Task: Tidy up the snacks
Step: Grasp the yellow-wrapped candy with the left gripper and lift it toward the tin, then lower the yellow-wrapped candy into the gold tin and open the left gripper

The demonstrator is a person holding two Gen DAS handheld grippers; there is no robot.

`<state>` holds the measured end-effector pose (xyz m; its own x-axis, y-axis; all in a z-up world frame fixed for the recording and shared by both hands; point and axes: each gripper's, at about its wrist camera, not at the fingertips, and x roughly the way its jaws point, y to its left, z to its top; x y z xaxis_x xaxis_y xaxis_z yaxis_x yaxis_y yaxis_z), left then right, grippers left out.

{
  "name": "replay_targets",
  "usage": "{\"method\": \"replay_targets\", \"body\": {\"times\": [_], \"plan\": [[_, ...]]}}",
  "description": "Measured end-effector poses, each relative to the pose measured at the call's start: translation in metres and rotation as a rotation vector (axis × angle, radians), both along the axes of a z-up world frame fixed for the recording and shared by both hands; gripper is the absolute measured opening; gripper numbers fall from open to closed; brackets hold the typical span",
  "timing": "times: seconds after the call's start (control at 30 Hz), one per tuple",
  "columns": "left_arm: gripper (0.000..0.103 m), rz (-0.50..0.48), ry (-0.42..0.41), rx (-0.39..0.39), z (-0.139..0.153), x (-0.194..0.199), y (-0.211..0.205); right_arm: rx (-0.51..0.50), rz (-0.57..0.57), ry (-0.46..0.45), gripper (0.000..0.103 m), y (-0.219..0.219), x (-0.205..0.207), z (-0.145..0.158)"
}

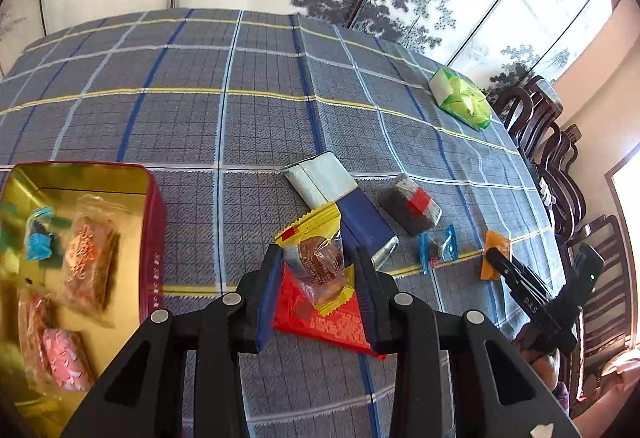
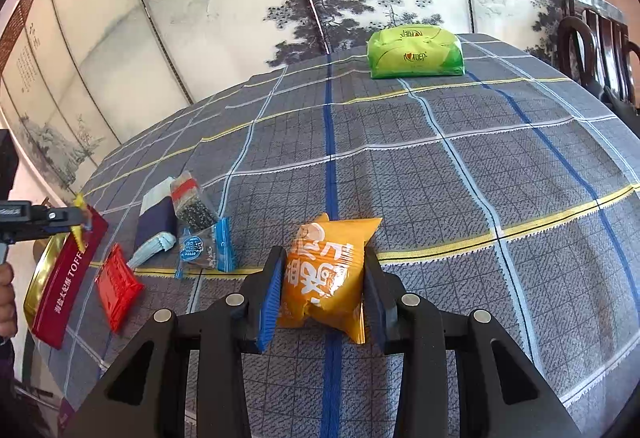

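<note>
At lower left sat the red tin (image 1: 154,238). At centre, the left gripper (image 1: 318,278) grasped a yellow snack packet (image 1: 320,258), its long axis running toward the upper left of the frame, above a red packet (image 1: 332,322). The right gripper (image 2: 322,278) clenched an orange packet (image 2: 324,278).

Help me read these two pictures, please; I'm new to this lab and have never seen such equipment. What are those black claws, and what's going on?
Each picture comes from a camera on a hand-held two-finger gripper. The left gripper holds a yellow-edged cookie packet near the snack tin, which already contains wrapped treats. The right gripper straddles an orange snack bag lying on the checked tablecloth; whether it squeezes is unclear. Loose nearby: a red packet, blue-wrapped snack and green tissue pack.
</note>
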<state>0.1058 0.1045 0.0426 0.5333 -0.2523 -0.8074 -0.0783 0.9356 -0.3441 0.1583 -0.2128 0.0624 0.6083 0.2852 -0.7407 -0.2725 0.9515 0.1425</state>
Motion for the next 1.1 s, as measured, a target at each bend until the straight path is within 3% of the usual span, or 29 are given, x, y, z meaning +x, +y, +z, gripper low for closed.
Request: {"method": "replay_targets", "body": {"times": [0.33,0.73,1.1], "plan": [[0.032,0.034,-0.127,0.164,0.026,-0.075,-0.001,-0.053,-0.042,0.025,0.038,0.004,0.004,-0.004],[0.033,0.105,-0.184,0.267,0.031,-0.114,0.024,-0.085,-0.056,0.025,0.038,0.006,0.006,-0.005],[0.033,0.181,-0.172,0.351,0.022,-0.132,0.058,-0.100,-0.060,0.021,0.038,0.007,0.004,-0.005]]}}
